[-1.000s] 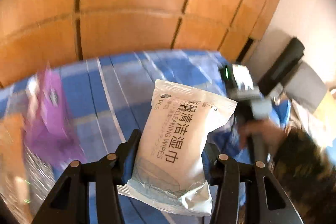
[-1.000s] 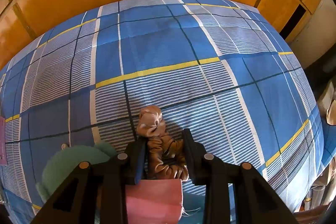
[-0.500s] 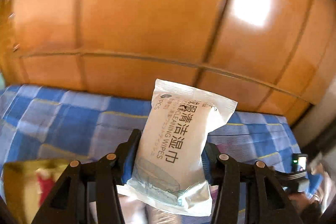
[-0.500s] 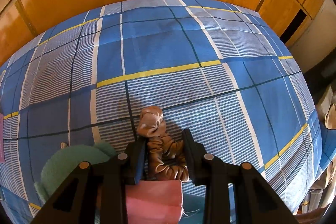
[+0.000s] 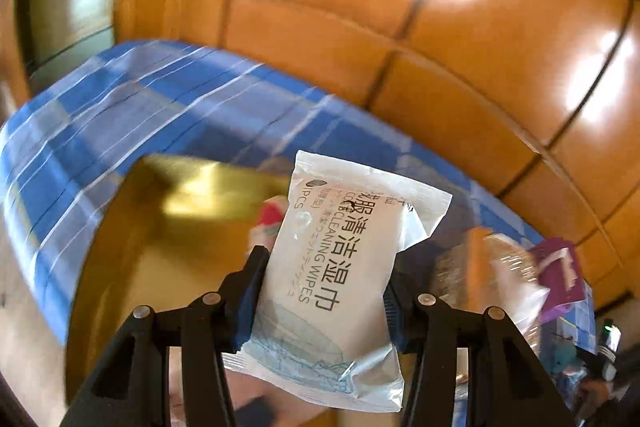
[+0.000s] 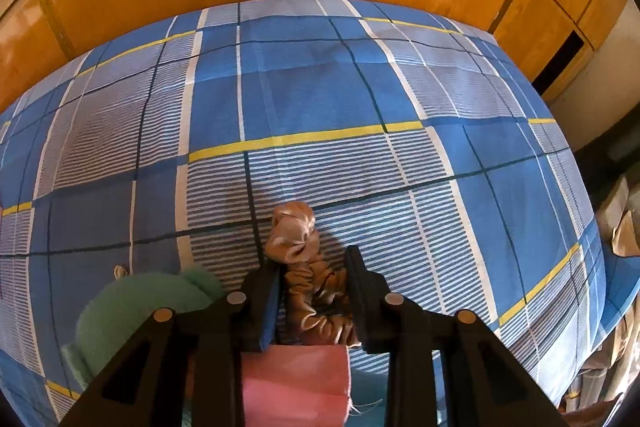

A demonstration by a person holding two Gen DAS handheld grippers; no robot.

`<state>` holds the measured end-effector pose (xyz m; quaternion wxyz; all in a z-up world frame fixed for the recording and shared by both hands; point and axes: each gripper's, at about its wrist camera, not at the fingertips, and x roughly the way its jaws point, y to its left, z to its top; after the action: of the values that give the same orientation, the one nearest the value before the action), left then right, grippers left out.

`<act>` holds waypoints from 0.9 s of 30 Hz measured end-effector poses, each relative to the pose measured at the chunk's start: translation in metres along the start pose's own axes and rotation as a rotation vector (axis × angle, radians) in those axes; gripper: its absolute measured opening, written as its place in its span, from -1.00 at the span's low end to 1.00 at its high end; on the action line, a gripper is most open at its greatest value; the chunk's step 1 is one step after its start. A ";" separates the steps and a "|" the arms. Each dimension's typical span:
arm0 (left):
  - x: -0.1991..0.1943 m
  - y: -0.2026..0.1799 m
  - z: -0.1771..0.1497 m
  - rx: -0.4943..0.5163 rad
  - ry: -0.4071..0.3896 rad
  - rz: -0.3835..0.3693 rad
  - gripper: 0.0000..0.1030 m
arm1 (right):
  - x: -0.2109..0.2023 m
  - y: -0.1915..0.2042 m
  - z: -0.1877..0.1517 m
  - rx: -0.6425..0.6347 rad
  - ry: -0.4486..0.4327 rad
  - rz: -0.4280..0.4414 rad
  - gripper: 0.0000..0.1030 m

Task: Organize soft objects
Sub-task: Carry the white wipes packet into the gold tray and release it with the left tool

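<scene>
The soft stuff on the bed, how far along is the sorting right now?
Midway, apparently. One red-and-white item already looks dropped in the yellow box. In hand: the left gripper holds the wipes pack above that box; the right gripper pinches a brown scrunchie. Left: green plush, pink cloth, purple packet.

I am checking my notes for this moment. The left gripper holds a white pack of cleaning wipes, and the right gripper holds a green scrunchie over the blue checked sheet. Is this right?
One detail is wrong. The scrunchie between the fingers of the right gripper is brown, not green, as the right wrist view shows. The rest stands: the left gripper holds the white pack of cleaning wipes.
</scene>
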<state>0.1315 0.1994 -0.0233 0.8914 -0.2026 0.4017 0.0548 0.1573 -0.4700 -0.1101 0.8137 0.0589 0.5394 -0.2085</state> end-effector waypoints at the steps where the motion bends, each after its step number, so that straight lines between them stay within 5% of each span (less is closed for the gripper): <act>1: -0.001 0.010 -0.004 -0.017 0.001 0.011 0.01 | 0.000 0.001 0.000 -0.007 -0.003 -0.004 -0.49; 7: 0.005 0.061 -0.020 -0.106 0.027 0.054 0.01 | -0.002 0.008 -0.001 -0.039 -0.011 -0.034 -0.56; 15: 0.018 0.093 -0.003 -0.248 0.015 0.076 0.04 | -0.003 0.009 -0.002 -0.031 -0.013 -0.040 -0.56; 22: 0.028 0.085 0.005 -0.125 0.010 0.131 0.53 | -0.002 0.009 -0.001 -0.036 -0.014 -0.042 -0.56; 27: 0.022 0.068 -0.011 -0.047 0.013 0.144 0.54 | -0.002 0.008 -0.001 -0.037 -0.015 -0.044 -0.56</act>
<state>0.1208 0.2557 -0.0681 0.8774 -0.1946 0.4198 0.1269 0.1590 -0.4613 -0.1097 0.8139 0.0306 0.5383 -0.2166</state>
